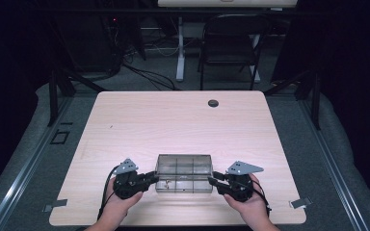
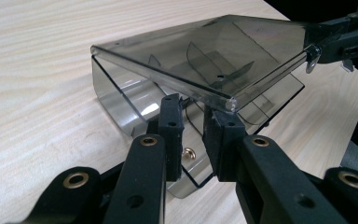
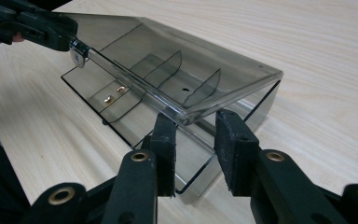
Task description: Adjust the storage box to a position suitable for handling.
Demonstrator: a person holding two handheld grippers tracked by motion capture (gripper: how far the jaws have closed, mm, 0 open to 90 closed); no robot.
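A smoky clear compartment box [image 1: 183, 173] is sitting on the wooden table [image 1: 173, 120] near its 6 o'clock edge, between the two grippers. The left gripper [image 1: 151, 177] is reaching in from 9 o'clock, the right gripper [image 1: 212, 181] from 3 o'clock. The high view is giving only that layout — the gripper views are showing the lid [image 2: 200, 56] raised at its front edge, tilted above the dividers [image 3: 165, 65]. In the left gripper view the jaws are standing narrow, pinching the lid's corner. In the right gripper view the jaws are standing wider around the other corner — whether the pads are pressing it, I cannot tell. Two small brass screws [image 3: 113, 93] are lying inside the box.
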